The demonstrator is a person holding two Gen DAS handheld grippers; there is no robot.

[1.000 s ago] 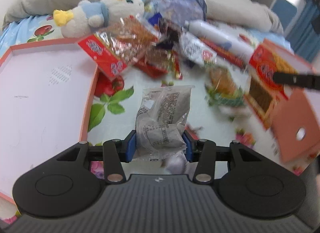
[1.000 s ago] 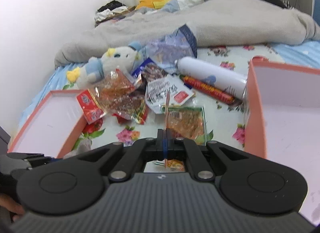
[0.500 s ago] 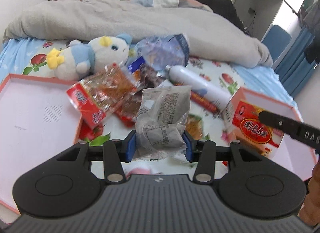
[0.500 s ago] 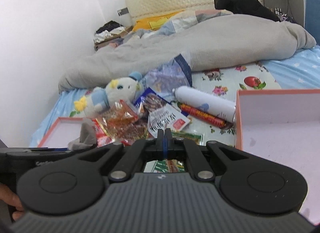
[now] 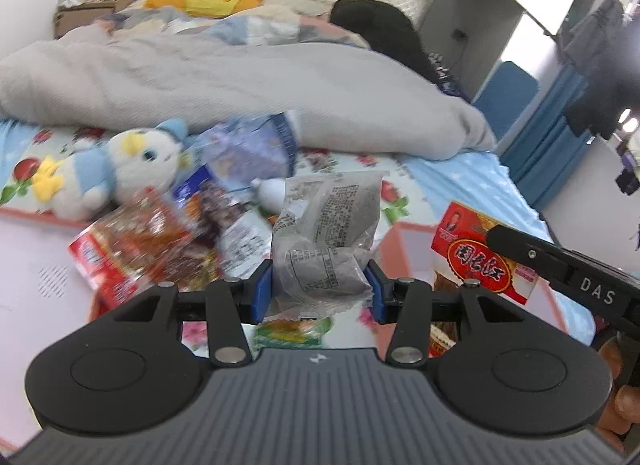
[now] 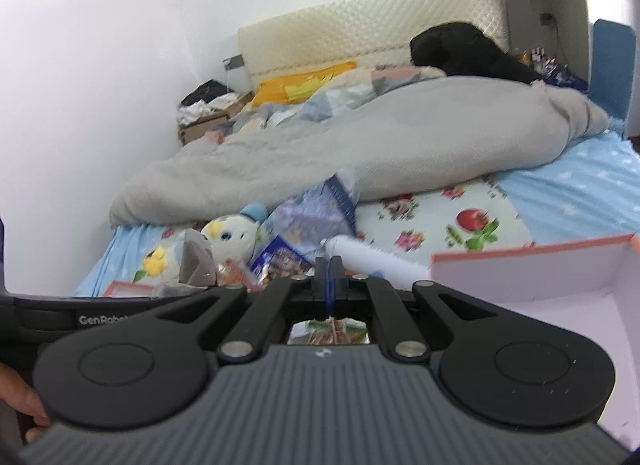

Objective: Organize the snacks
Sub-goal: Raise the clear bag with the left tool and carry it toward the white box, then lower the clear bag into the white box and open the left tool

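Note:
My left gripper (image 5: 320, 289) is shut on a grey translucent snack packet (image 5: 332, 225), whose blue-padded fingers (image 5: 262, 289) press its lower sides. The packet stands upright, well above the bed. At the right of the left wrist view, my right gripper (image 5: 496, 235) is shut on a flat red snack packet (image 5: 472, 261) that hangs from it. In the right wrist view the right gripper (image 6: 328, 277) has its jaws together, with the packet (image 6: 328, 331) showing below through the gap. The left gripper's body (image 6: 100, 319) and the grey packet (image 6: 194, 261) appear at the left.
A pile of snack packets (image 5: 132, 245), a plush toy (image 5: 120, 173), a white bottle (image 5: 272, 189) and a blue bag (image 5: 248, 153) lie on the floral sheet. White boxes with pink rims sit at the left (image 5: 36, 215) and right (image 6: 520, 277). A grey duvet (image 5: 240, 81) lies behind.
Both grippers have risen with their packets still held. The pile on the bed now sits lower and farther off, and more of the room shows.

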